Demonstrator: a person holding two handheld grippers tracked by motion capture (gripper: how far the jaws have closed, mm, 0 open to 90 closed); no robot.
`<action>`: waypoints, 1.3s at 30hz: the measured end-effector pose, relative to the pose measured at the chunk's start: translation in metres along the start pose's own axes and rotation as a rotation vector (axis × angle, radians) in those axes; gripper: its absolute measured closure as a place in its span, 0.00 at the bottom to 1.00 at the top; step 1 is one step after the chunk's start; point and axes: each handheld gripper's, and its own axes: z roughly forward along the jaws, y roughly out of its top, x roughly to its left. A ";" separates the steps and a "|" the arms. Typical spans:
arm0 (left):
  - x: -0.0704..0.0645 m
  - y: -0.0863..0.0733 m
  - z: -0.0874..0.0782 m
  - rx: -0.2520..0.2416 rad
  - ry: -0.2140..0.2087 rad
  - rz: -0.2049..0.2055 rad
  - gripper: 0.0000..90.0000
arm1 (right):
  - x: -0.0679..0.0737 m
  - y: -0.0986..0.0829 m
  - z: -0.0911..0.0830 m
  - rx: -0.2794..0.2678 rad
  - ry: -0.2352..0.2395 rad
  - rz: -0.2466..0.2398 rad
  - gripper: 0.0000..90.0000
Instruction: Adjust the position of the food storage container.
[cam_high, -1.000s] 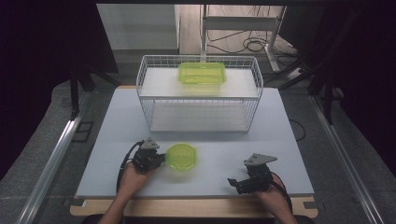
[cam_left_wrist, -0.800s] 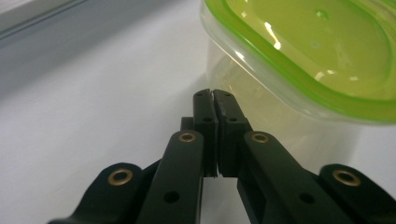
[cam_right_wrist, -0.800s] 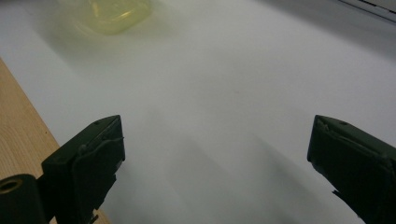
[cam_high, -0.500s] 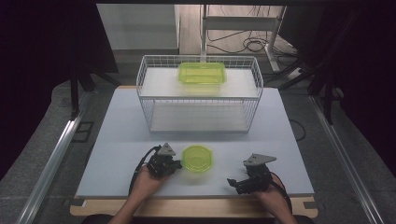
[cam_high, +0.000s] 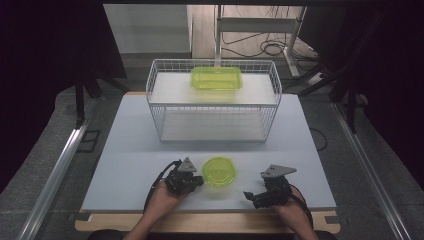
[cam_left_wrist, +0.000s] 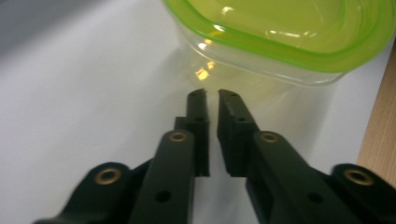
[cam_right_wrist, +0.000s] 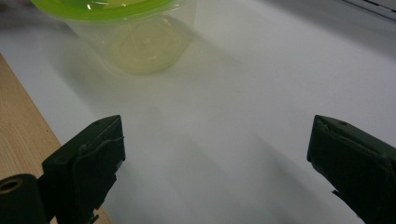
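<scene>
Round clear plastic tub with green lid (cam_high: 219, 171) | on table (cam_high: 130, 150), front edge | left hand-held gripper (cam_left_wrist: 212, 93) nearly closed, seemingly nudging tub | right hand-held gripper (cam_right_wrist: 215, 154) wide, empty | next: grasp rim squarely

The left tongs (cam_high: 199, 181) lie low at the near edge of the counter (cam_high: 130, 150), held by the left hand (cam_high: 162, 195), jaws drawn nearly together with a thin slit between them. The right tongs (cam_high: 250, 195), in the right hand (cam_high: 290, 210), rest toward the counter's near right, jaws spread wide.
</scene>
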 end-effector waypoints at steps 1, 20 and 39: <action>0.000 -0.001 -0.003 -0.010 0.012 -0.001 0.87 | 0.000 0.000 0.000 -0.002 -0.001 0.001 0.05; -0.010 -0.040 -0.060 -0.099 0.134 -0.042 0.18 | 0.000 0.000 -0.003 -0.030 0.017 -0.006 0.05; -0.013 -0.065 -0.070 -0.130 0.228 0.005 0.02 | 0.000 0.000 -0.003 -0.068 0.051 -0.006 0.04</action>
